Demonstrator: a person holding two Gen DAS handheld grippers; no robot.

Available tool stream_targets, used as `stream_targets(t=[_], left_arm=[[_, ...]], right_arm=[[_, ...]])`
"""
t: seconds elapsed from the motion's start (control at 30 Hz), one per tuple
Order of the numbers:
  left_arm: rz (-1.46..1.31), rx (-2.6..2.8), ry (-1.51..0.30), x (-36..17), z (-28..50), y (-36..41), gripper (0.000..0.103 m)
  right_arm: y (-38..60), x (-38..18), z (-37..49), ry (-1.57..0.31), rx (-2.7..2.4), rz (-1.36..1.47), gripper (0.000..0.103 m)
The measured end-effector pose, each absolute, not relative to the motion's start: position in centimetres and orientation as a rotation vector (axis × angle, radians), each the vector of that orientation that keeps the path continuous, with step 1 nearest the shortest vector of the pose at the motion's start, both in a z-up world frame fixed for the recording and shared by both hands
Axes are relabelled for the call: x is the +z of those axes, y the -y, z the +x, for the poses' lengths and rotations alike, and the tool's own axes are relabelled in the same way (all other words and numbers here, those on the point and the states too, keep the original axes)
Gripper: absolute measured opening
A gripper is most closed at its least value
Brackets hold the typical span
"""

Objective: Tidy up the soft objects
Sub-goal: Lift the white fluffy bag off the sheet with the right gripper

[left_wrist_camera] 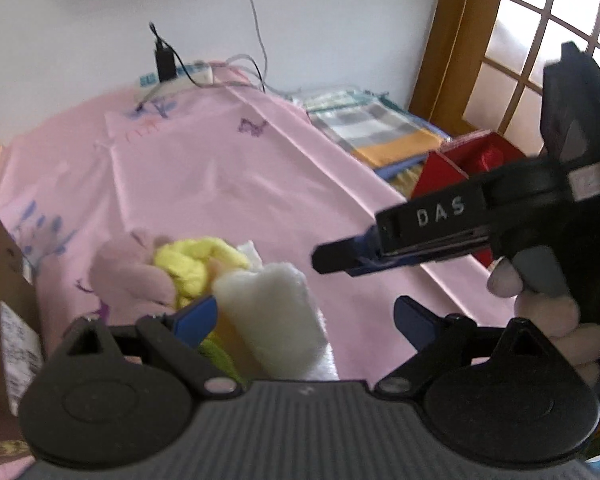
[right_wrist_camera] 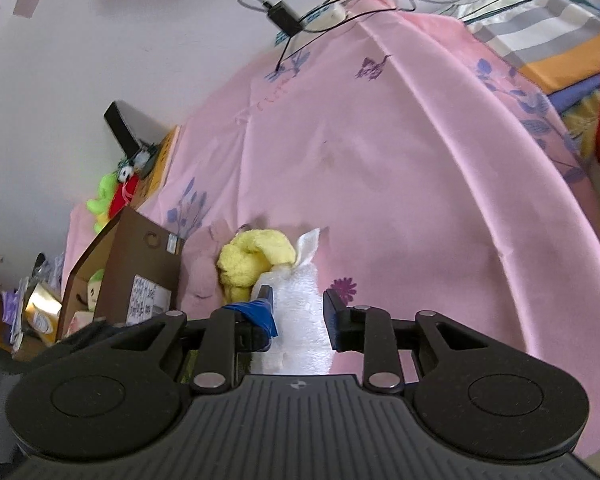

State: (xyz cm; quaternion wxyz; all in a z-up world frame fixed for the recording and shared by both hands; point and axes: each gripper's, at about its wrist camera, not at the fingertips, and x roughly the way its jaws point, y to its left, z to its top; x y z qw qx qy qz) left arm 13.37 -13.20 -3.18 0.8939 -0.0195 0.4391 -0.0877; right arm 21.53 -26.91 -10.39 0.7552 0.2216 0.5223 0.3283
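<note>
- Landmark: the brown cardboard box point(right_wrist_camera: 140, 272) at the near-left of the pink bedsheet point(right_wrist_camera: 400, 168). All places below are given from it.
- Soft objects: a small heap lies on the sheet just right of the box: a pink plush point(left_wrist_camera: 128, 272) nearest the box, a yellow cloth point(right_wrist_camera: 252, 260) against it, and a white fluffy towel point(right_wrist_camera: 300, 312) on the far side from the box.
- Right gripper point(right_wrist_camera: 298, 312): jaws part open, straddling the white towel. The left pad looks to touch the pile; the right pad stands clear, so no clamp is judged.
- Left gripper point(left_wrist_camera: 304, 316): jaws wide apart, nothing held, hovering over the same heap with the towel between its blue pads point(left_wrist_camera: 198, 314).
- Step in hand, as judged: taking or setting down the towel beside the box.
- Advice: close squarely on the towel's thick middle, not a loose corner. Keep the yellow cloth out of the bite.
- Risk: both grippers crowd one heap; keep them from colliding.
- More soft toys point(right_wrist_camera: 112, 196) lie beyond the box.
</note>
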Motion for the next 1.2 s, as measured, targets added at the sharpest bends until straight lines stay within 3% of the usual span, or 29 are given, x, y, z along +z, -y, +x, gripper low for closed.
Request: stream_targets(t=[0.43, 0.47, 0.6, 0.8, 0.93, 1.2], left_arm=[[-0.061, -0.150, -1.006, -7.5, 16.7, 13.5, 0.093], [-0.061, -0.148, -1.011, -7.8, 16.8, 13.5, 0.087], [-0.052, -0.139, -1.007, -8.1, 16.9, 13.5, 0.084], [-0.065, -0.181, -0.995, -7.3, 17.0, 13.7, 0.071], [-0.072, -0.238, -0.994, -7.2, 17.0, 14.5, 0.052], [-0.048, -0.325, -0.894, -4.3, 16.2, 15.9, 0.052]], right_arm=[[23.6, -11.8, 23.1, -1.208, 0.828, 0.332, 0.012], [23.5, -12.1, 23.3, -1.219, 0.833, 0.340, 0.012], [23.4, -13.0, 23.8, -1.270, 0.836, 0.391, 0.016], [24.8, -13.0, 23.6, -1.281, 0.828, 0.451, 0.012], [26.0, -12.1, 23.0, -1.248, 0.794, 0.428, 0.011], [28.0, -8.7, 21.3, -1.123, 0.721, 0.391, 0.011]])
